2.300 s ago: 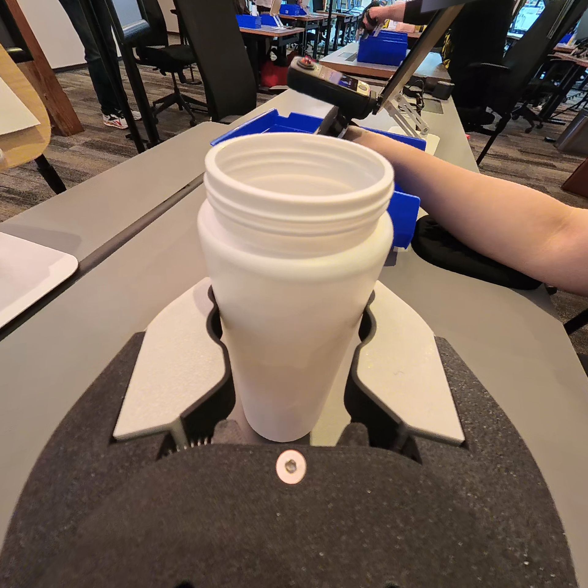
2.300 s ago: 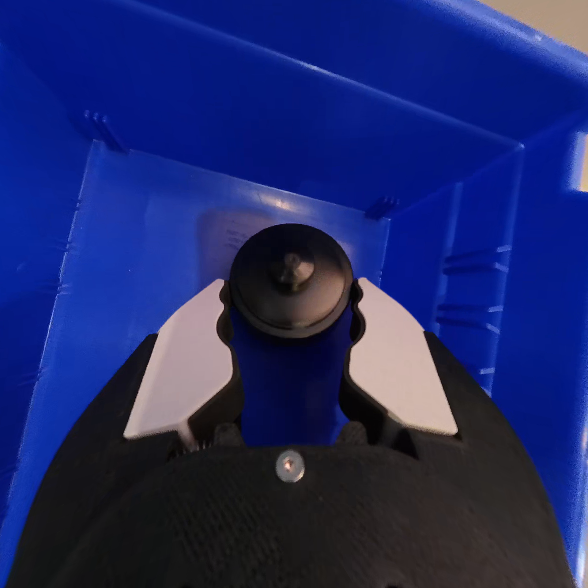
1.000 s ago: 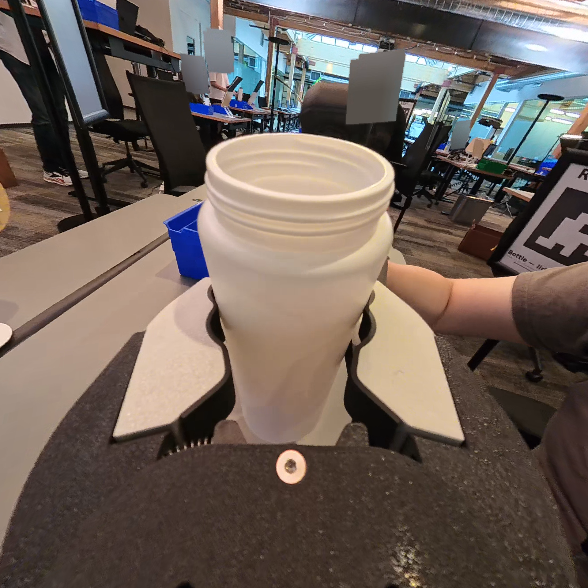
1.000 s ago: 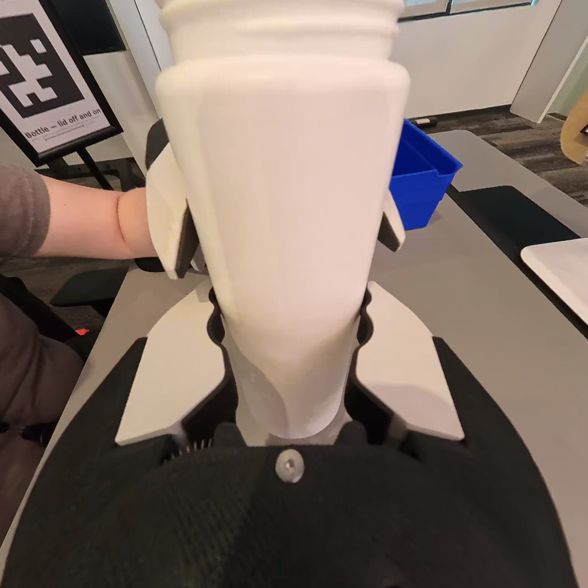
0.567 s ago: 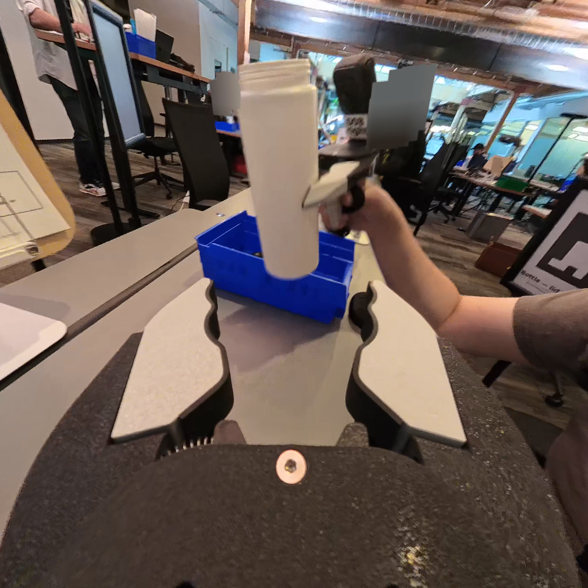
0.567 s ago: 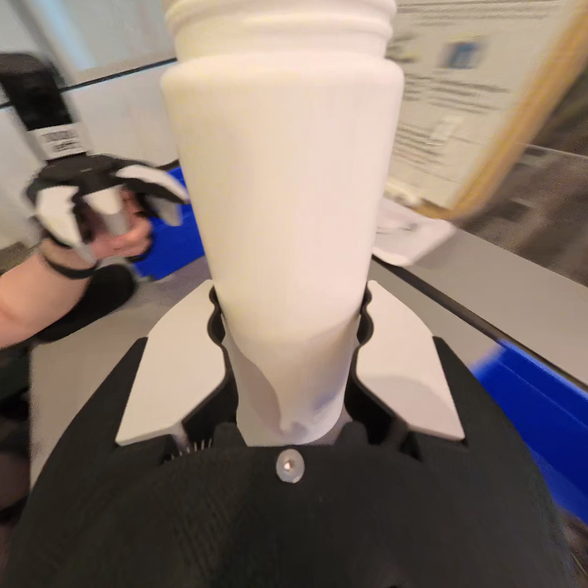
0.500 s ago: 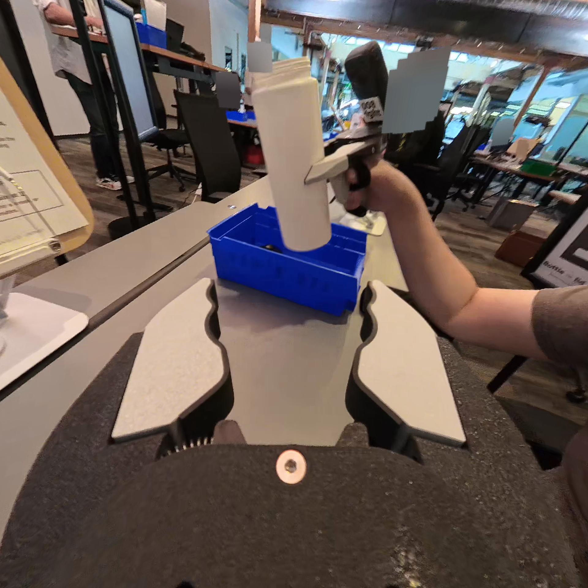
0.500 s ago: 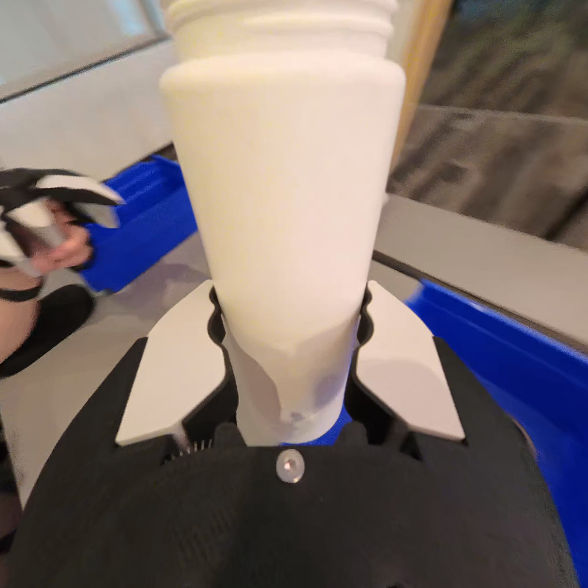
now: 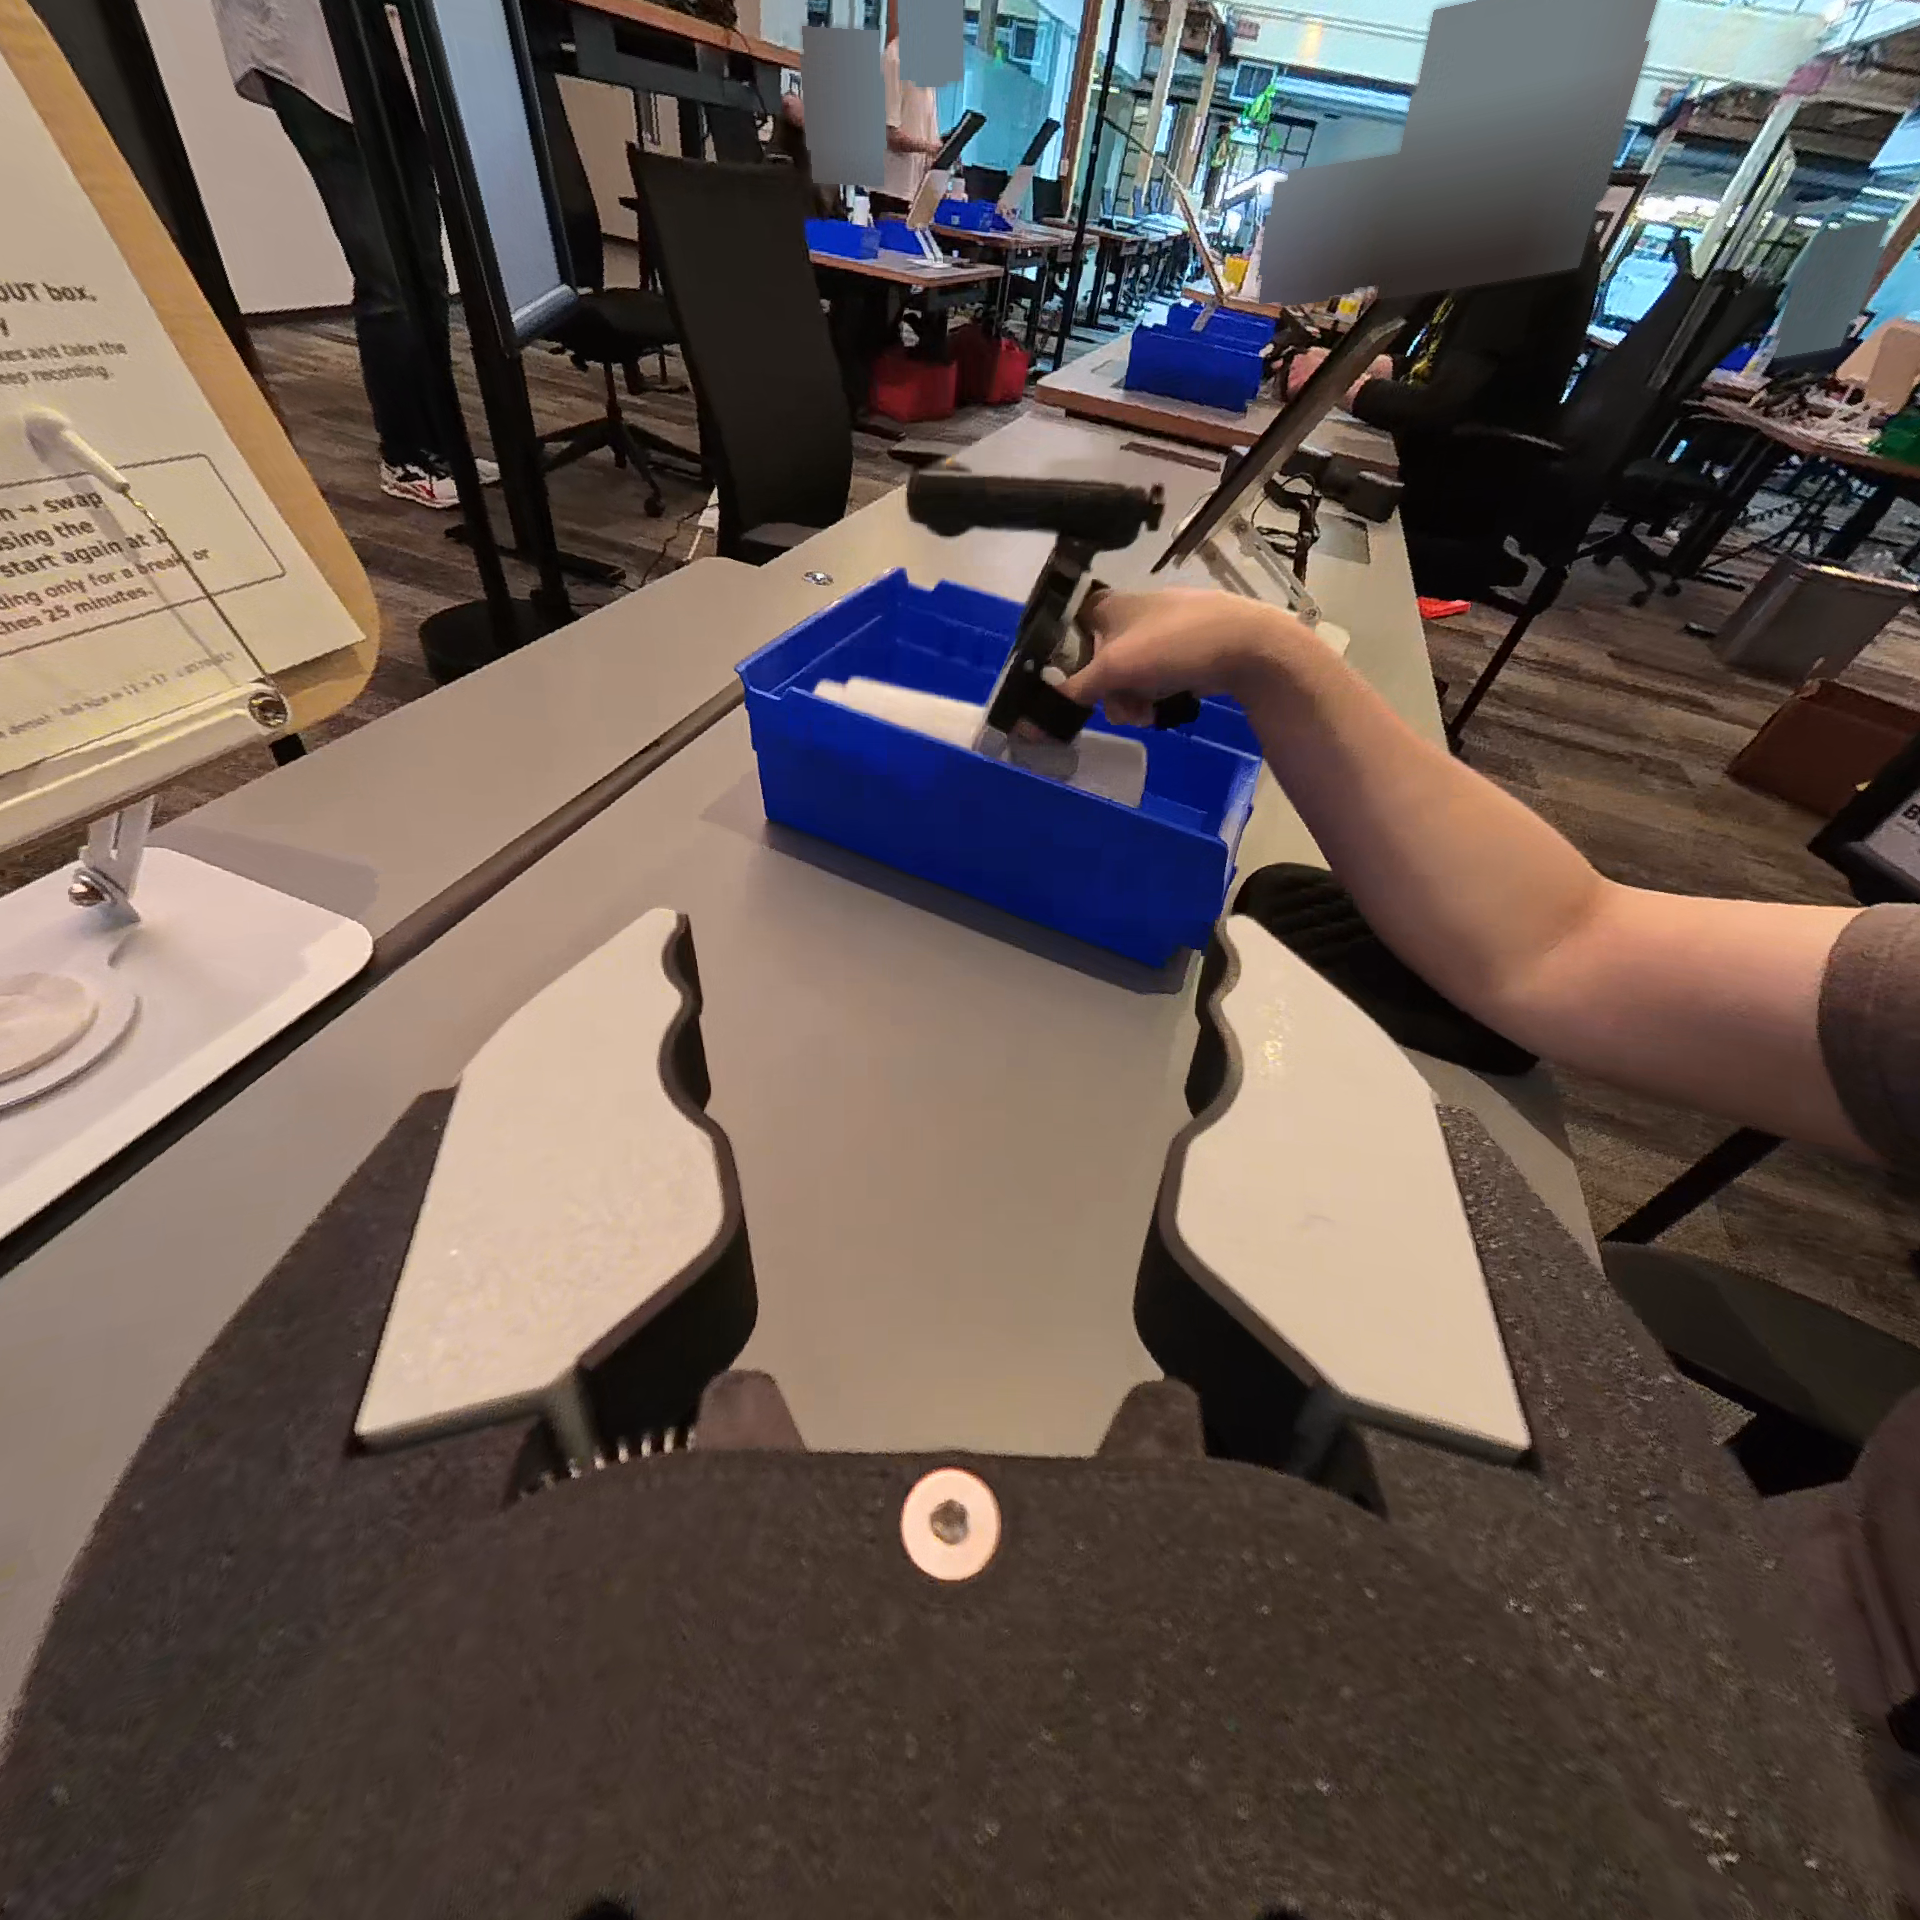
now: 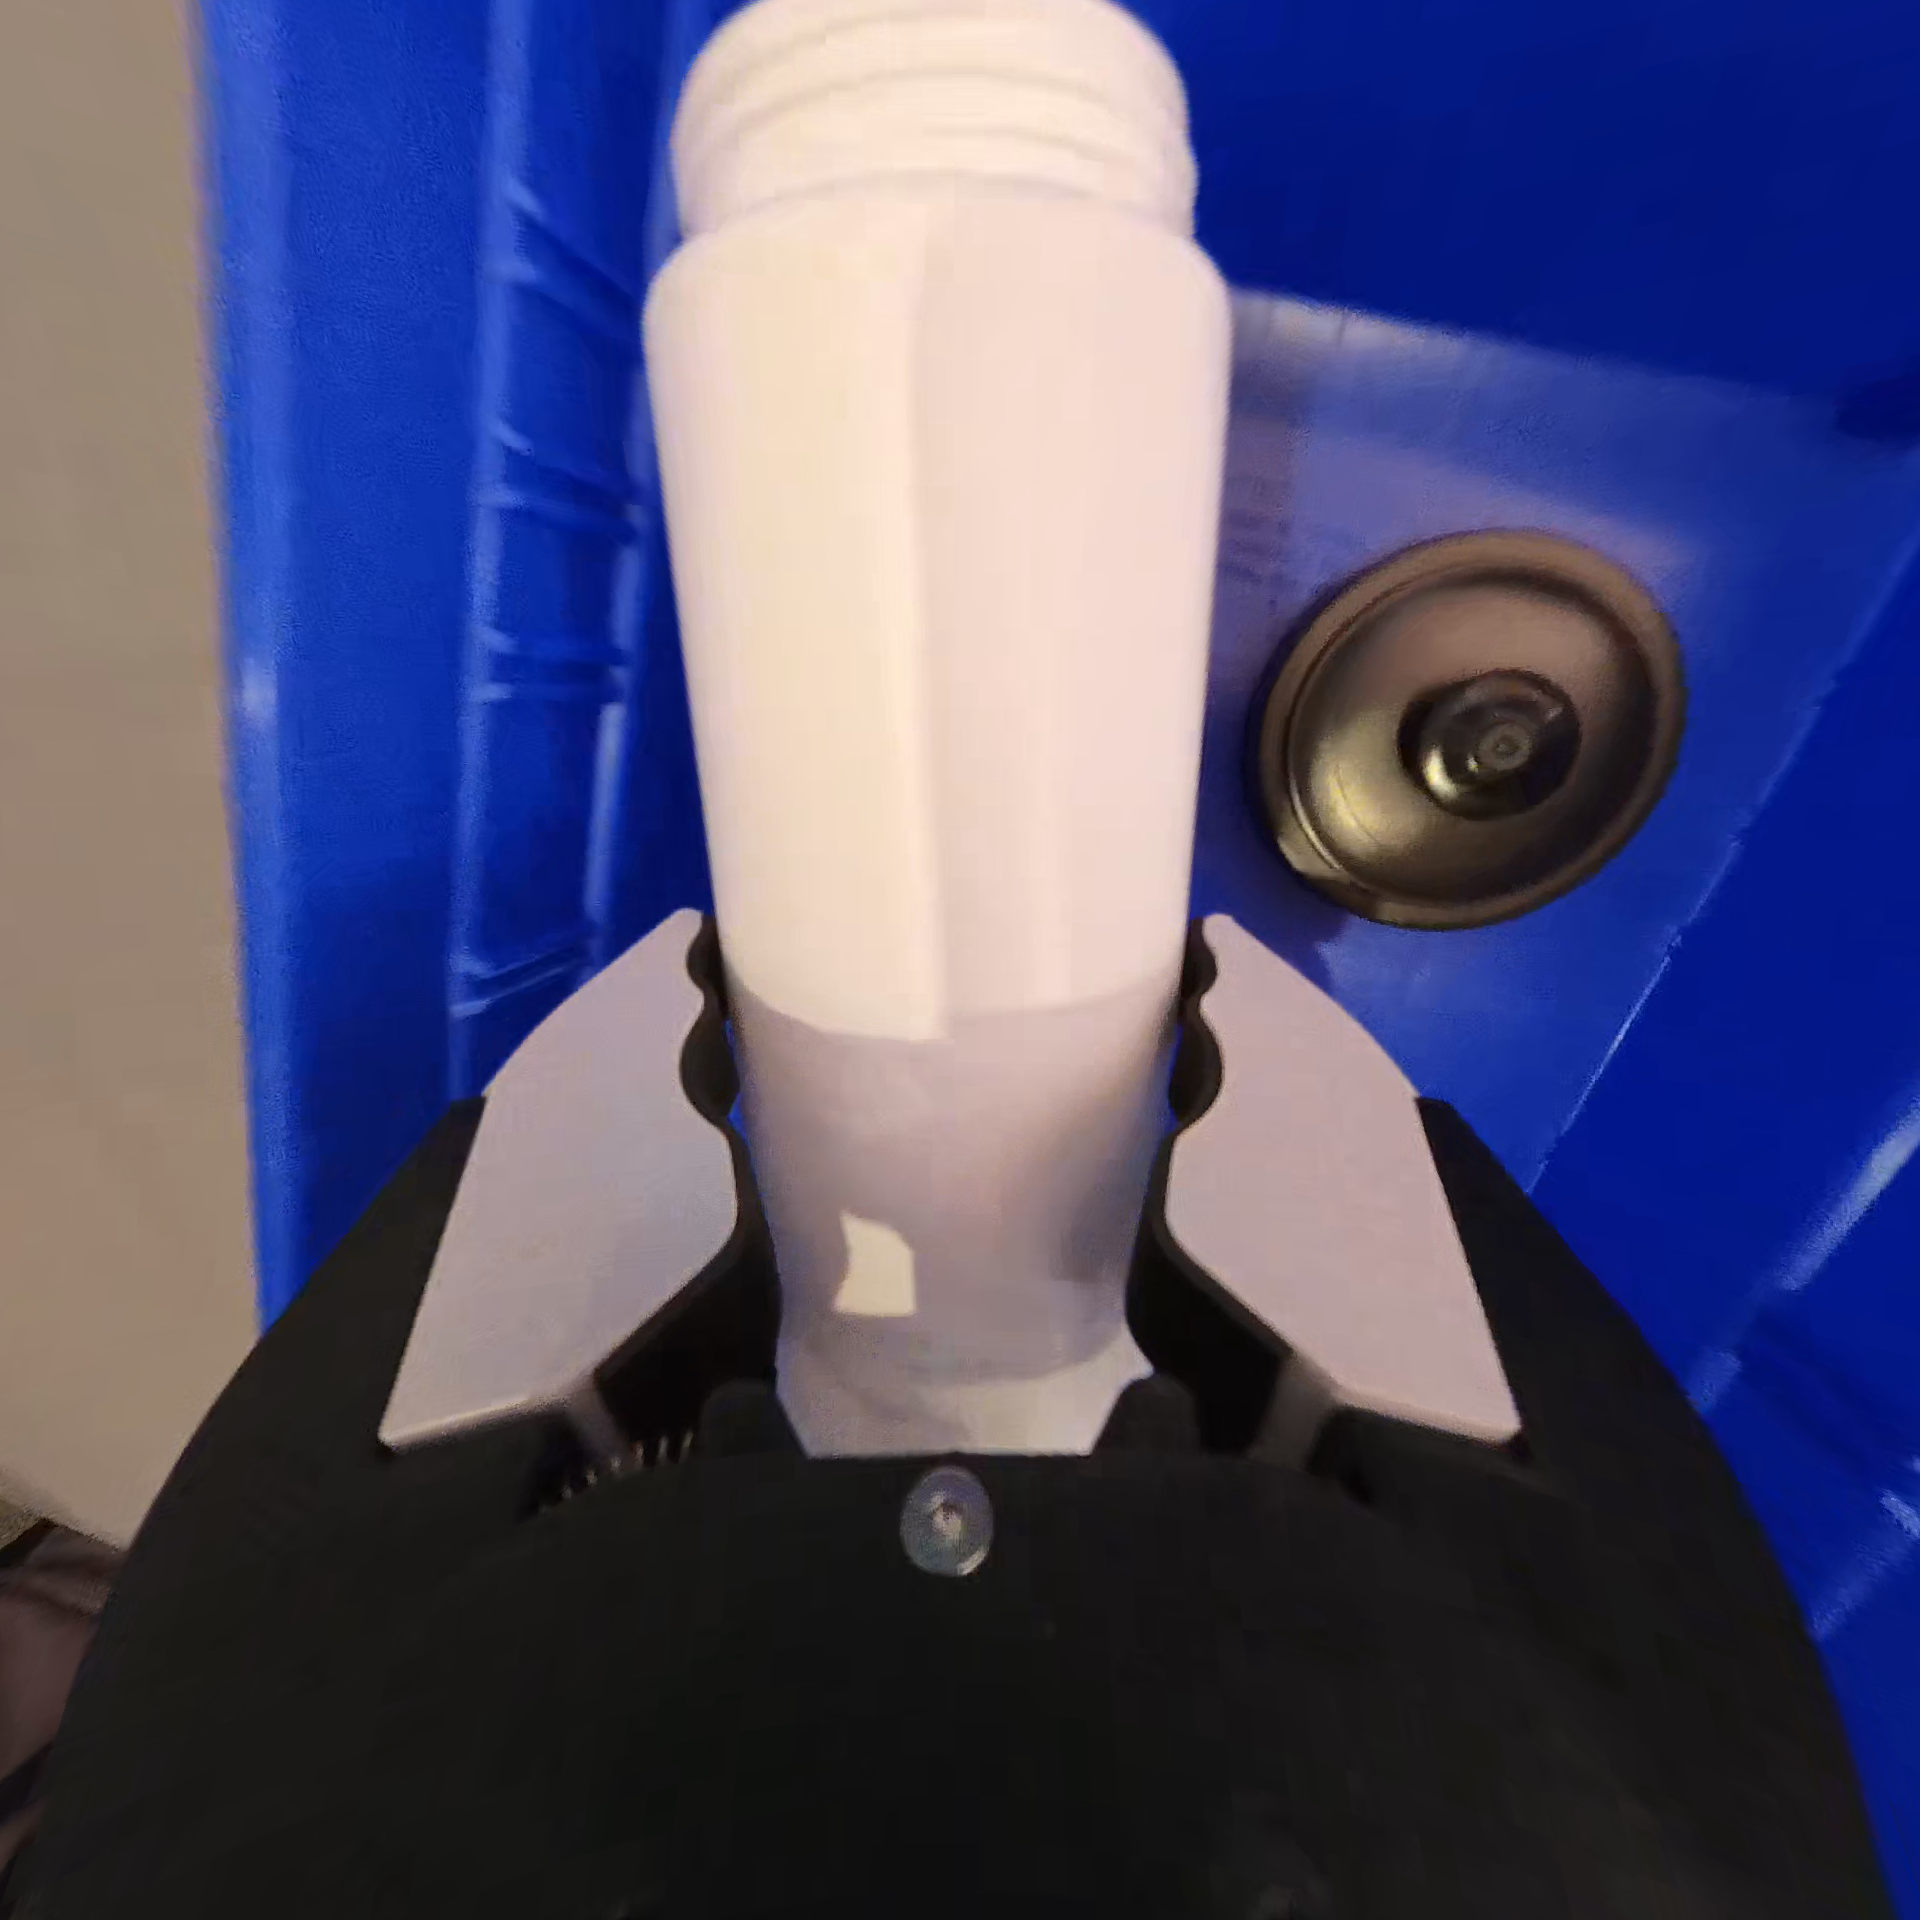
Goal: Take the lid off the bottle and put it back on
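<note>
The white bottle (image 10: 935, 623) has no lid on; its threaded neck is bare. My right gripper (image 10: 948, 987) is shut on the bottle's lower body and holds it down inside the blue bin (image 10: 1507, 208). The black lid (image 10: 1475, 743) lies on the bin floor just right of the bottle. In the left wrist view the bottle (image 9: 904, 707) lies low in the blue bin (image 9: 987, 821) under the right gripper. My left gripper (image 9: 948, 997) is open and empty above the grey table, short of the bin.
A grey table (image 9: 883, 1143) holds the bin. A sign on a white stand (image 9: 156, 966) is at the left. A black pad (image 9: 1340, 935) lies right of the bin under the person's forearm (image 9: 1455, 862). Chairs and desks stand beyond.
The bottle passed from my left gripper to my right one. My right gripper swung it over and lowered it into the blue bin beside the lid. My left gripper opened and stays empty.
</note>
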Demonstrator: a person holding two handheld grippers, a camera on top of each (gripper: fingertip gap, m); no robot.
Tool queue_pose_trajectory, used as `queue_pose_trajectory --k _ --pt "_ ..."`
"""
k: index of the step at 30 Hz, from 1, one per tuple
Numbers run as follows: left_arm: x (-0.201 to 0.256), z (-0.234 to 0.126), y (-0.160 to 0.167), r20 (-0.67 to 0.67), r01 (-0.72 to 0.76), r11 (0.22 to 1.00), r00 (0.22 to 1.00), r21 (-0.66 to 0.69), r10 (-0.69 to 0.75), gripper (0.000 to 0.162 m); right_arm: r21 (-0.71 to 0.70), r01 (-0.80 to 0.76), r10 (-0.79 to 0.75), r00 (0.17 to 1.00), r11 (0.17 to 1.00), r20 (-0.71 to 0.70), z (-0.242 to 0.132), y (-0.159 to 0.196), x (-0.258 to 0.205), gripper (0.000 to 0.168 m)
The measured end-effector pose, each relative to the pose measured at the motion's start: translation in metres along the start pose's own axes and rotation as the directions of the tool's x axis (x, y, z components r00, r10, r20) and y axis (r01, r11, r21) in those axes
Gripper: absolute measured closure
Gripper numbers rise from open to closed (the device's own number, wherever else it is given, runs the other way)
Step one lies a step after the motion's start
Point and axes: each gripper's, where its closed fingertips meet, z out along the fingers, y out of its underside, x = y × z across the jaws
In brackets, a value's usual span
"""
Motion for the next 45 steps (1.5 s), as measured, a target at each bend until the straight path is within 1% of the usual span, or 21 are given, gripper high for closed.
queue_pose_trajectory --k 6,10,13,15,16,17,19,21,22,24,26,27,30,31,33,35,37,39,41,43,45 --pt "-0.001 -0.003 -0.002 0.019 -0.010 1.000 1.000 -0.007 0.010 0.071 -0.017 -0.074 0.073 0.997 0.997 -0.026 0.005 0.003 0.007 0.083" --pt "-0.008 -0.011 -0.007 0.050 -0.007 1.000 0.999 0.005 0.007 0.070 -0.015 -0.001 0.000 0.997 1.000 -0.081 -0.004 0.000 0.010 0.084" --pt "-0.019 -0.030 -0.018 0.112 -0.017 1.000 0.994 0.017 0.015 0.069 0.097 0.069 -0.061 0.995 0.993 -0.081 -0.033 -0.012 0.000 0.082" --pt "-0.032 -0.052 -0.026 0.192 -0.026 1.000 0.981 0.013 0.023 0.069 0.204 0.125 -0.110 0.991 0.971 -0.080 -0.062 -0.021 -0.008 0.081" --pt "-0.042 -0.067 -0.028 0.256 -0.035 0.999 0.966 -0.003 0.035 0.069 0.256 0.139 -0.115 0.987 0.957 -0.108 -0.078 -0.023 -0.004 0.082" --pt "-0.055 -0.085 -0.029 0.340 -0.049 0.998 0.939 -0.030 0.056 0.070 0.302 0.142 -0.101 0.984 0.943 -0.147 -0.093 -0.023 0.005 0.082" --pt "-0.084 -0.126 -0.024 0.523 -0.048 0.991 0.846 -0.122 0.106 0.070 0.363 0.108 -0.033 0.978 0.925 -0.207 -0.115 -0.017 0.034 0.083" --pt "-0.112 -0.172 -0.010 0.678 0.017 0.974 0.721 -0.224 0.144 0.072 0.367 0.030 0.054 0.975 0.930 -0.216 -0.120 -0.004 0.067 0.082" --pt "-0.124 -0.193 -0.001 0.728 0.057 0.963 0.667 -0.263 0.159 0.072 0.347 -0.015 0.093 0.973 0.938 -0.210 -0.116 0.004 0.081 0.082" --pt "-0.142 -0.228 0.008 0.798 0.117 0.960 0.585 -0.256 0.142 0.070 0.298 -0.067 0.139 0.964 0.952 -0.226 -0.106 0.017 0.105 0.082" --pt "-0.155 -0.259 0.015 0.851 0.174 0.963 0.517 -0.207 0.090 0.074 0.237 -0.081 0.143 0.956 0.968 -0.255 -0.094 0.026 0.120 0.085" --pt "-0.160 -0.271 0.026 0.866 0.225 0.953 0.495 -0.205 0.069 0.075 0.202 -0.085 0.135 0.959 0.976 -0.247 -0.086 0.030 0.122 0.086" --pt "-0.175 -0.304 0.073 0.902 0.421 0.866 0.426 -0.270 0.074 0.074 0.116 -0.107 0.132 0.963 0.987 -0.233 -0.066 0.038 0.125 0.089" --pt "-0.179 -0.310 0.088 0.908 0.474 0.834 0.413 -0.283 0.073 0.076 0.092 -0.109 0.127 0.967 0.990 -0.221 -0.060 0.040 0.125 0.094" --pt "-0.187 -0.316 0.116 0.915 0.570 0.774 0.402 -0.275 0.029 0.082 0.041 -0.117 0.123 0.971 0.992 -0.205 -0.051 0.045 0.124 0.112" --pt "-0.194 -0.323 0.140 0.924 0.645 0.712 0.381 -0.279 0.017 0.083 0.006 -0.121 0.120 0.977 0.993 -0.174 -0.045 0.049 0.120 0.139" --pt "-0.199 -0.331 0.162 0.930 0.702 0.644 0.364 -0.304 0.043 0.085 -0.008 -0.126 0.124 0.982 0.992 -0.145 -0.043 0.051 0.118 0.158" --pt "-0.199 -0.337 0.182 0.932 0.753 0.571 0.358 -0.326 0.059 0.086 -0.003 -0.146 0.145 0.982 0.989 -0.122 -0.043 0.051 0.116 0.159" --pt "-0.198 -0.342 0.194 0.931 0.782 0.522 0.357 -0.341 0.074 0.089 0.000 -0.158 0.157 0.983 0.987 -0.091 -0.042 0.052 0.114 0.160" --pt "-0.196 -0.341 0.203 0.932 0.804 0.492 0.360 -0.334 0.044 0.093 0.002 -0.167 0.167 0.983 0.986 -0.076 -0.042 0.052 0.114 0.160" --pt "-0.197 -0.343 0.209 0.934 0.813 0.483 0.356 -0.325 0.030 0.098 -0.002 -0.159 0.159 0.984 0.987 -0.082 -0.042 0.052 0.113 0.160"
